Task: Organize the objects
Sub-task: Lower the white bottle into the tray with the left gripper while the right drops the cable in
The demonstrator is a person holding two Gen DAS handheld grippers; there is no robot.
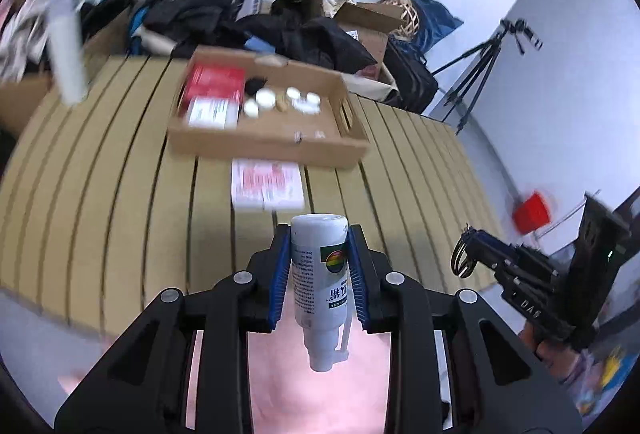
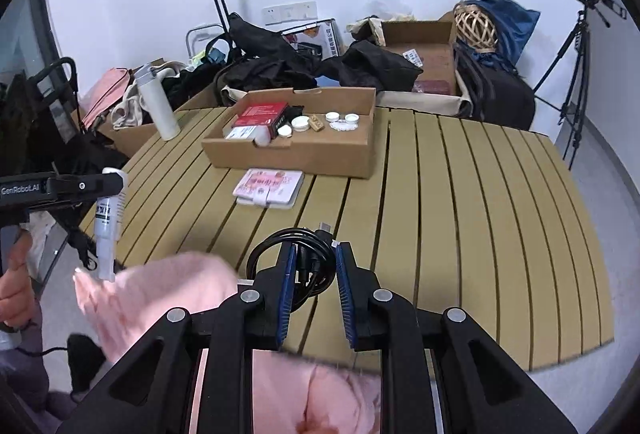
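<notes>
My left gripper (image 1: pixel 318 250) is shut on a white spray bottle (image 1: pixel 320 274) with a rainbow label, held upside down with its nozzle hanging toward me. In the right wrist view the same bottle (image 2: pixel 107 222) hangs from the left gripper at far left. My right gripper (image 2: pixel 316 258) is shut on a coiled black cable (image 2: pixel 308 254), whose plug sticks up above the pads. Both are held above the near part of the slatted table (image 2: pixel 460 213). Beyond them, an open cardboard box (image 2: pixel 296 149) holds a red box (image 2: pixel 262 117), white packets and small white caps. A pink-printed packet (image 2: pixel 270 185) lies in front of it.
A white flask (image 2: pixel 157 101) stands at the table's far left. Pink fabric (image 2: pixel 160 294) lies below the grippers at the near edge. Bags, black clothing and cardboard boxes crowd the floor behind the table. A tripod (image 2: pixel 576 73) stands at right, and a red object (image 1: pixel 531 211) sits on the floor.
</notes>
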